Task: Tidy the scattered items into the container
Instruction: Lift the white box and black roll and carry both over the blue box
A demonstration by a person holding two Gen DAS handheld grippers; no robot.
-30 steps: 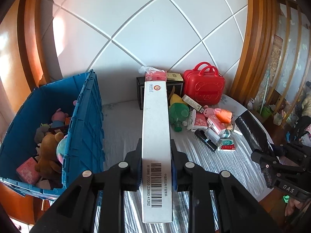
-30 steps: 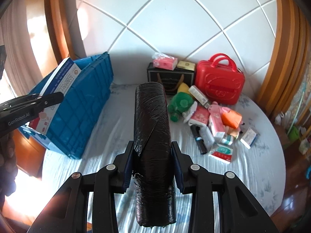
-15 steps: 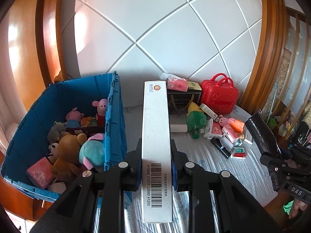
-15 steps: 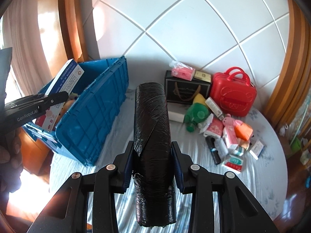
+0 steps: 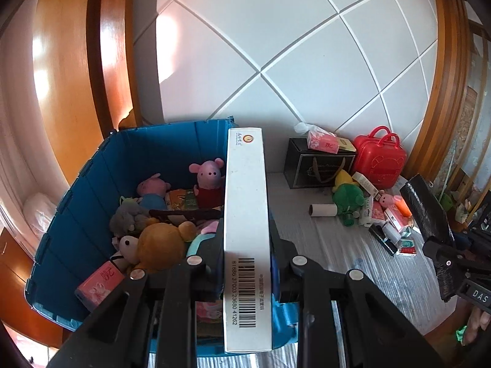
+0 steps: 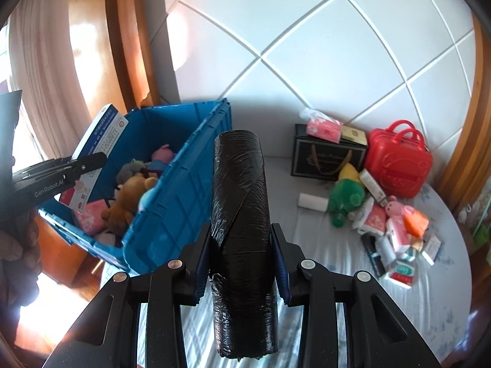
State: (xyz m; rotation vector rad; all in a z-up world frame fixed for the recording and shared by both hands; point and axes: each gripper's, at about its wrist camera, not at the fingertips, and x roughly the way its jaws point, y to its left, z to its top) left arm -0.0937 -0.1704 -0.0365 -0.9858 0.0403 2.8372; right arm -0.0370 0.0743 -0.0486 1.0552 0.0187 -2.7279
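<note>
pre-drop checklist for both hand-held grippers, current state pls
1. Left hand-held gripper grip on white box: ok, clamped on both sides.
2. Right hand-held gripper grip on black roll: ok, pads press both sides.
3. White box over blue crate: cannot tell; it lies along the crate's right wall.
4. Black roll over the crate: not ok, it sits to the right of the crate wall.
5. Room in crate: ok, plush toys stay below the rim.
6. The two grippers apart: ok.

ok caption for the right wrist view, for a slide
Right tongs grip a black roll beside the blue crate of plush toys.
</note>
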